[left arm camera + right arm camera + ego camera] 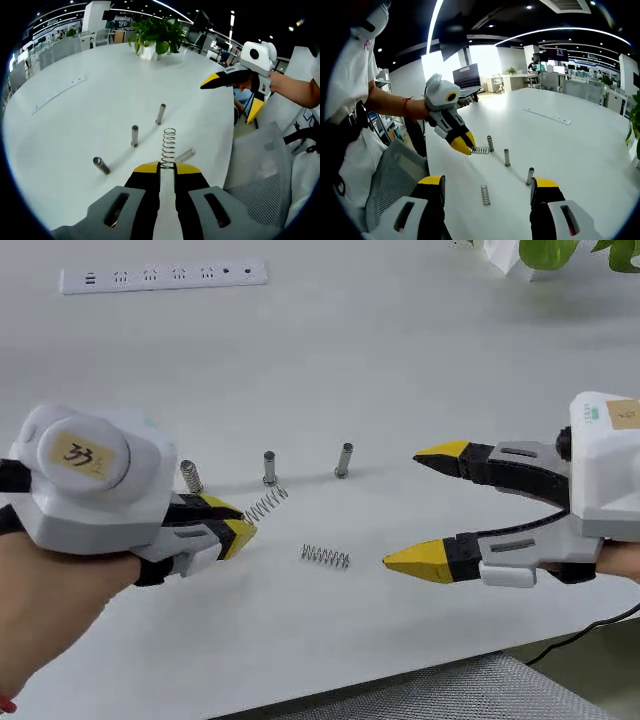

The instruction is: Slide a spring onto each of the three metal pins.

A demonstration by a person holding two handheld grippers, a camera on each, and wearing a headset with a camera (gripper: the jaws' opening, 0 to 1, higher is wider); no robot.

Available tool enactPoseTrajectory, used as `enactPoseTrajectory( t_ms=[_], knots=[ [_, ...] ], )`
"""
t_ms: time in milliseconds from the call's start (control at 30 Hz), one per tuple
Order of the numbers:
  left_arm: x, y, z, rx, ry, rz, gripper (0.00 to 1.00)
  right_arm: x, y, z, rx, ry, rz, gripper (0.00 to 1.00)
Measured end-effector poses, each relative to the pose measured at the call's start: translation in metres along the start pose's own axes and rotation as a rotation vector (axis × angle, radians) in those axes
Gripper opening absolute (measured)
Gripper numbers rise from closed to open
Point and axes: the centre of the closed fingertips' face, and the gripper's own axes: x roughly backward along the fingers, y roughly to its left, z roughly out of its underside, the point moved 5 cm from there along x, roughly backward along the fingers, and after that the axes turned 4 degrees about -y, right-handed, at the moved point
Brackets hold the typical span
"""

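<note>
Left tool (pixel 243 527) pinches a spring (pixel 266 504), right tool (pixel 405 508) gapes empty: align it upright over the middle pin (pixel 269 468) before lowering.

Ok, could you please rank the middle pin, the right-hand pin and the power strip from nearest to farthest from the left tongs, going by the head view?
1. The middle pin, upright just beyond the tips of the left tongs.
2. The right-hand pin, further right along the same row.
3. The power strip, far back, at the upper left.
</note>
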Motion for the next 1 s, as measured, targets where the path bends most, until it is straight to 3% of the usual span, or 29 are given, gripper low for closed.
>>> enactPoseTrajectory(
  t_ms=[200, 367, 600, 767, 900, 1000],
  knots=[
    [0.01, -0.01, -0.025, 0.014, -0.089, 0.031, 0.06, -0.01, 0.005, -0.03, -0.085, -0.131, -0.019, 0.6],
    [0.015, -0.016, -0.039, 0.015, -0.134, 0.048, 0.06, -0.016, 0.006, -0.039, -0.13, -0.165, -0.023, 0.52],
    [0.018, -0.023, -0.049, 0.017, -0.18, 0.075, 0.06, -0.026, 0.01, -0.05, -0.245, -0.248, -0.033, 0.39],
    [0.019, -0.027, -0.053, 0.014, -0.198, 0.089, 0.06, -0.035, 0.013, -0.057, -0.35, -0.321, -0.06, 0.37],
    [0.022, -0.029, -0.057, 0.022, -0.22, 0.098, 0.06, -0.041, 0.007, -0.051, -0.382, -0.327, -0.052, 0.34],
    [0.023, -0.031, -0.059, 0.024, -0.232, 0.104, 0.06, -0.04, 0.007, -0.056, -0.44, -0.37, -0.064, 0.29]
  ],
)
